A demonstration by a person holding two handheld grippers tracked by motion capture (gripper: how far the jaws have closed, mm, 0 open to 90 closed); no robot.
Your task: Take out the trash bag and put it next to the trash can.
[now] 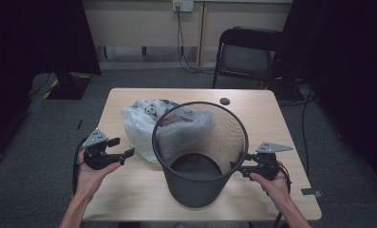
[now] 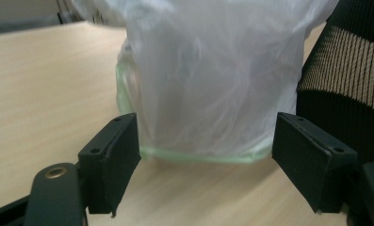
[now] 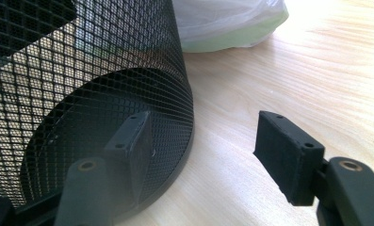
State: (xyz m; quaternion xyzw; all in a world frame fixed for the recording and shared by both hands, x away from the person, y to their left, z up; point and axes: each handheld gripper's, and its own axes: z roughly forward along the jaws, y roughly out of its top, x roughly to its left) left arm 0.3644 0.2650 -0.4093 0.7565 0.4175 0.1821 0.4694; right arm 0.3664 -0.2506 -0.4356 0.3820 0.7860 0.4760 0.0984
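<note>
A black mesh wastebasket (image 1: pixel 200 156) stands upright at the middle of the wooden table (image 1: pixel 281 128). A white plastic bag (image 1: pixel 143 126) stuffed with rubbish lies behind it to the left, touching its wall. My left gripper (image 1: pixel 123 148) is open at the bag's near left side. In the left gripper view the left gripper (image 2: pixel 206 160) faces the bag (image 2: pixel 208 80) with the bag's green-edged bottom between the jaws' tips. My right gripper (image 1: pixel 237 167) is open at the basket's right side, low down. In the right gripper view the right gripper (image 3: pixel 203 150) has one jaw against the basket (image 3: pixel 81 70).
A small black round disc (image 1: pixel 224 100) lies near the table's far edge. A black chair (image 1: pixel 245 52) stands behind the table on the grey carpet, with cables hanging from a wall socket (image 1: pixel 182 5). A dark curtain hangs at the right.
</note>
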